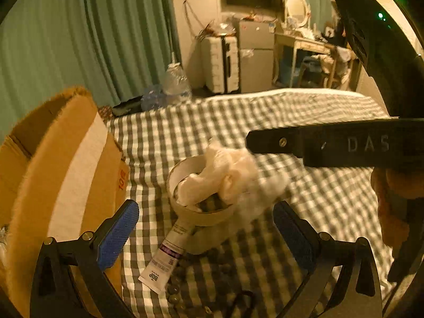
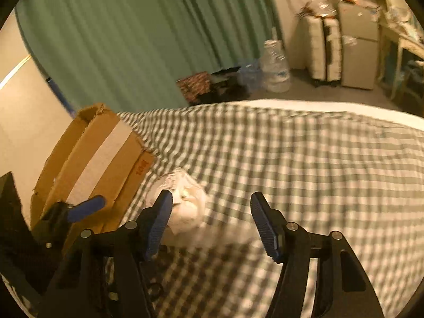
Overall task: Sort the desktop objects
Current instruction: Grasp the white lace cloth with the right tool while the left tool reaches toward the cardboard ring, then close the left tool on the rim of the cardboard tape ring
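At the centre of the left wrist view, on the checked cloth [image 1: 304, 190], lies a roll of tape [image 1: 185, 209] with a crumpled white wad [image 1: 225, 172], probably tissue or thin plastic, stuffed into its core and spilling over the right rim. The wad looks light and soft and should crush under any pinch, so it is best taken at its bulky top; the roll looks stiff and is better gripped across its wall. A white tube [image 1: 164, 257] pokes out from under the roll toward the lower left, and a string of dark beads [image 1: 201, 273] lies just below; both could drag along if the roll is lifted.

The left gripper [image 1: 206, 233] stands open with nothing between its blue pads, the roll just ahead. The right gripper [image 2: 212, 222] is also open and empty, the wad just beside its left pad [image 2: 159, 225].

At the left edge stands an open cardboard box [image 1: 66, 159], close to the tape and likely the bin. The right tool's black body crosses the upper right of the left view, crowding that side.
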Available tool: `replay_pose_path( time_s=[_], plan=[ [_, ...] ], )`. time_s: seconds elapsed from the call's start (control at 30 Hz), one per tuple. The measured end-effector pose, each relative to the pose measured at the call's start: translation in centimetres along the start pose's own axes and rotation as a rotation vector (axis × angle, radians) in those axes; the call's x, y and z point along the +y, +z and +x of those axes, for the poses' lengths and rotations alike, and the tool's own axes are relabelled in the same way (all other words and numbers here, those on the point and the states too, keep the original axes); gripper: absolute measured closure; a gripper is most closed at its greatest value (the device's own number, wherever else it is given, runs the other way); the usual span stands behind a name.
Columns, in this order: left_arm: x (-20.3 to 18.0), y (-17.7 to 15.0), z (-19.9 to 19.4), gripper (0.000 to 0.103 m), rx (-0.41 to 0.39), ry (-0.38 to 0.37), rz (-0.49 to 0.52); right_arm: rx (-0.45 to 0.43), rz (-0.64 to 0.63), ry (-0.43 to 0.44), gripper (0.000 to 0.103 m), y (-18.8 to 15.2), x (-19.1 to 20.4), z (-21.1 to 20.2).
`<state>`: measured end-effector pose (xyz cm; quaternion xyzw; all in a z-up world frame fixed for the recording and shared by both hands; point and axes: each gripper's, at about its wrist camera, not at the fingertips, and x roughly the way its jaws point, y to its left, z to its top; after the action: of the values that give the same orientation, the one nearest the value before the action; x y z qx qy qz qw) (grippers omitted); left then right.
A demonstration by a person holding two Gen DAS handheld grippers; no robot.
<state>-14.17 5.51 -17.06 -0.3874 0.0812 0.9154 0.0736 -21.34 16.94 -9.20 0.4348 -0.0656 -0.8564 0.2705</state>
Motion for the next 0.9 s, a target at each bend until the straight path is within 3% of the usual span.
replay_pose_path(
  time_s=[0.2,0.23,0.27,0.3,0.4,0.6,0.8,0.9],
  plan=[
    [-0.2,-0.7,2.4,0.000,0.024,0.037,0.036,0.044,-0.008,0.027,0.043,-0.7,0.1,4.5],
    [-0.4,-0.7,2.8,0.000,0.028,0.049,0.047,0.034,-0.002,0.036,0.049,-0.8,-0.1,4.8],
    [-0.6,-0.8,3.2,0.000,0.033,0.054,0.053,0.037,-0.012,0.035,0.080,-0.6,-0.3,5.1],
    [-0.7,-0.8,3.4,0.000,0.038,0.056,0.055,0.042,-0.028,0.027,0.097,-0.7,-0.3,5.3],
    [-0.7,-0.8,4.3,0.000,0.044,0.053,0.044,0.027,-0.046,0.035,0.097,-0.6,-0.3,5.0],
    [-0.5,0.1,5.2,0.000,0.030,0.039,0.018,-0.042,0.055,0.058,0.097,0.6,-2.5,3.3],
    [-0.7,0.7,6.7,0.000,0.041,0.043,0.016,-0.150,0.112,0.052,0.097,2.5,-3.4,0.2],
    [-0.5,0.4,6.8,0.005,0.042,-0.002,-0.002,-0.213,0.134,0.056,0.097,3.6,-3.5,-1.9]
  ],
)
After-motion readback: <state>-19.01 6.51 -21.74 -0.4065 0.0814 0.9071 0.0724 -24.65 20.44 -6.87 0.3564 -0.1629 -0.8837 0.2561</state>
